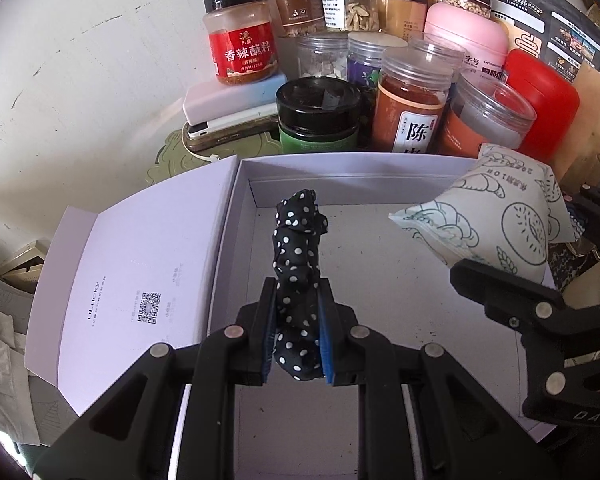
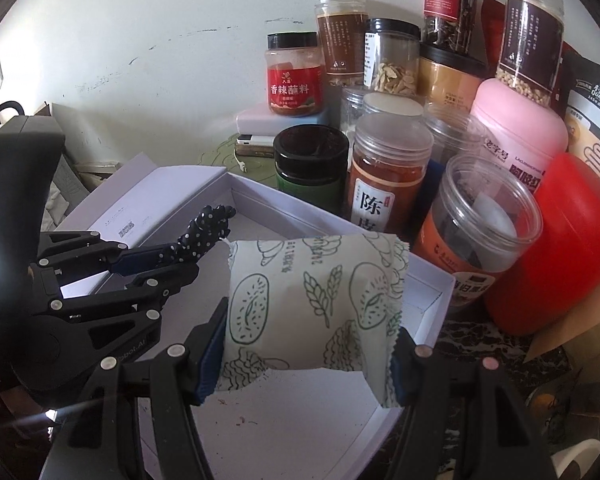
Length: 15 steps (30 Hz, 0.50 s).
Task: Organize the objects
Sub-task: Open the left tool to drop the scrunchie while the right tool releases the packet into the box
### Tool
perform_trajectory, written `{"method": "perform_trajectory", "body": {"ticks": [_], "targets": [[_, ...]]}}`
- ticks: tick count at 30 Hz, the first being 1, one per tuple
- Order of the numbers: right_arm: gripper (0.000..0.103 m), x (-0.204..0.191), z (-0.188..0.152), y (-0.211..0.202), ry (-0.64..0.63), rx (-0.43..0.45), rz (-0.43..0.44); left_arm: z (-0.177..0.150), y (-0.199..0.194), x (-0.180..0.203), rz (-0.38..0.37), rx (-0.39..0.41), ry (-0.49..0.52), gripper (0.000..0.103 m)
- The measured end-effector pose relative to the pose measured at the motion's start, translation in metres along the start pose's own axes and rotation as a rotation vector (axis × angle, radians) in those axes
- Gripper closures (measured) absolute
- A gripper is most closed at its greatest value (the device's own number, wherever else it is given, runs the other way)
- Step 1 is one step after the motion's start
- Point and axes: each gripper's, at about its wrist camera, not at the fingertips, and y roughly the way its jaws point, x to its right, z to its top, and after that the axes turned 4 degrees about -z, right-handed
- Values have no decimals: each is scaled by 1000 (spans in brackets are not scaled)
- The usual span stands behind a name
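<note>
A crumpled black fabric scrunchie (image 1: 300,268) with white polka dots is pinched between the blue pads of the left gripper (image 1: 298,332), its jaws narrow and clamped on the cloth, held over the bare floor of an open white cardboard box (image 1: 380,280). Beside it, the right gripper (image 2: 306,344) grips a puffy, pale snack packet (image 2: 312,300) printed with green line drawings of bread and wheat — jaws about half spread, pressing its crimped ends, also above the box. Both grippers tilt downward. The box's flat lid (image 1: 140,280) lies open to the left, showing a QR code. Behind stand plastic jars: a red-labelled jar (image 1: 240,36) reading "香辣蘸料", a black-lidded green jar (image 1: 318,116), and a dark bag (image 1: 540,16) marked "QUAKER".
</note>
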Motion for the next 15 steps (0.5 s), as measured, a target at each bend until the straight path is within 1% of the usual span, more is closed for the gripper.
{"method": "perform_trajectory", "body": {"ticks": [5,10,11,12,13,14,15], "targets": [[37,-2,0,8,-7,-40,-24,-3,1,1,1,5,-1,85],[36,-1,0,14,8,-79,-25,-2,0,-5,14,-3,-44,75],[36,-1,-1,16,4,-88,-25,-2,0,-7,21,-9,-51,70],[35,-2,-1,17,-3,-97,-31,-2,0,-8,30,-14,-57,63],[32,-3,-2,18,-8,-99,-38,-2,-1,-9,37,-14,-59,60],[30,-5,-2,18,-13,-93,-48,-2,-2,-10,33,-10,-59,58],[26,-5,-2,19,-11,-97,-58,-3,-3,-10,31,-9,-60,58]]}}
